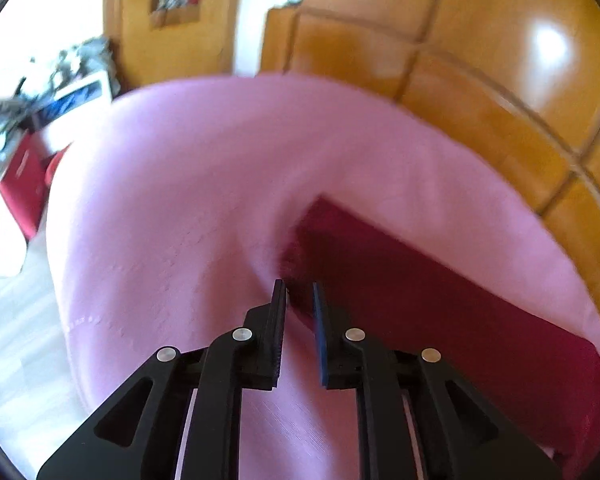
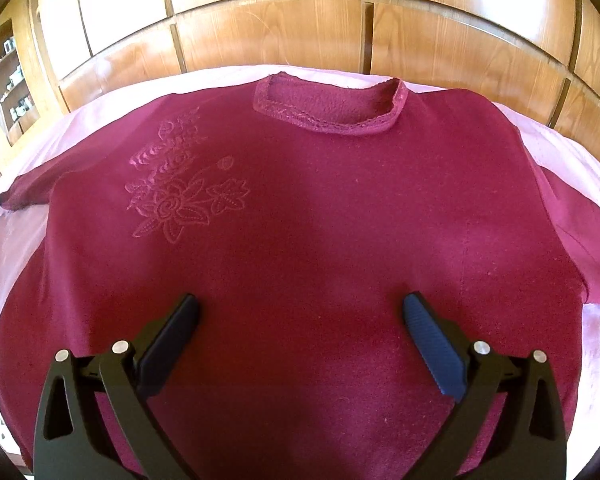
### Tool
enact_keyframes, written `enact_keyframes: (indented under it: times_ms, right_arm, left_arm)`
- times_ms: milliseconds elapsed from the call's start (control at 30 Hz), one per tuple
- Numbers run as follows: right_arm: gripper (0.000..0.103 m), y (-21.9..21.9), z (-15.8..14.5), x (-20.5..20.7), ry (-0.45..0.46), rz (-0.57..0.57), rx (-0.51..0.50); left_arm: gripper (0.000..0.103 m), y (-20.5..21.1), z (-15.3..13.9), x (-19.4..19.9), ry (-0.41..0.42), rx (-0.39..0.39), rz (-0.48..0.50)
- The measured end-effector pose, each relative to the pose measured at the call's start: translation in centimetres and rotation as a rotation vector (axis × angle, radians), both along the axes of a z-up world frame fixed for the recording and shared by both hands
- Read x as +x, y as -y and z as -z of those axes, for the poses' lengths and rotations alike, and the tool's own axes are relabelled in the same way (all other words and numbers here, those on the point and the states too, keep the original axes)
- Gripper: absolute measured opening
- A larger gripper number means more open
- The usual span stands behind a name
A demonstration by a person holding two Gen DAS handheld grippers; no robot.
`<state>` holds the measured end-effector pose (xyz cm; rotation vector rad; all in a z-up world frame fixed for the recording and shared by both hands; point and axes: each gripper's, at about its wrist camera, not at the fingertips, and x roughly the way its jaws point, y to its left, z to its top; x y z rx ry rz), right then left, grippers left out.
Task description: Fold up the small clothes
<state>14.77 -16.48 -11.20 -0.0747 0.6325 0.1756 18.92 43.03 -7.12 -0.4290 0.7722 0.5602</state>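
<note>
- Glossy wooden panelling (image 2: 268, 28) backs the scene; a pink sheet (image 1: 188, 184) covers the surface in front of it.
- A dark red top (image 2: 300, 220) lies flat on the sheet, front up, with its neckline (image 2: 328, 104) at 12 o'clock in the right wrist view and a stitched flower motif (image 2: 180, 196) at about 10 o'clock.
- One sleeve (image 2: 28, 188) stretches out toward 9 o'clock, the other (image 2: 580, 220) toward 3 o'clock.
- The right gripper (image 2: 300, 308) hovers over the lower body of the top, fingers spread wide with nothing clamped between them.
- The left gripper (image 1: 299, 286) has its fingers drawn nearly together at the end of a sleeve (image 1: 420, 288), which runs away toward 4 o'clock; the view is blurred, so whether the cloth is actually pinched cannot be told.
</note>
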Motion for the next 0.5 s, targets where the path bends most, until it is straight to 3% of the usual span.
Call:
enact_keyframes:
  times_ms: [133, 267, 367, 433, 500]
  right_arm:
    - [0.101, 0.1, 0.0, 0.0, 0.0, -0.003, 0.005]
    - [0.101, 0.2, -0.2, 0.0, 0.001, -0.004, 0.02]
    - [0.101, 0.4, -0.4, -0.2, -0.004, -0.006, 0.039]
    - [0.101, 0.7, -0.6, -0.5, -0.01, -0.007, 0.048]
    - [0.101, 1.1, -0.7, -1.4, -0.019, -0.011, 0.03]
  left_arm:
    - [0.011, 6.7, -2.6, -3.1, 0.103, -0.015, 0.22]
    - [0.011, 17.2, -3.3, -6.1, 0.162, -0.035, 0.562]
    - [0.011, 24.7, -2.5, -8.5, 0.15, -0.024, 0.784]
    - [0.011, 28.8, -1.3, -10.0, 0.108, 0.033, 0.897]
    - [0.011, 30.5, 0.4, -10.8, 0.039, 0.029, 0.941]
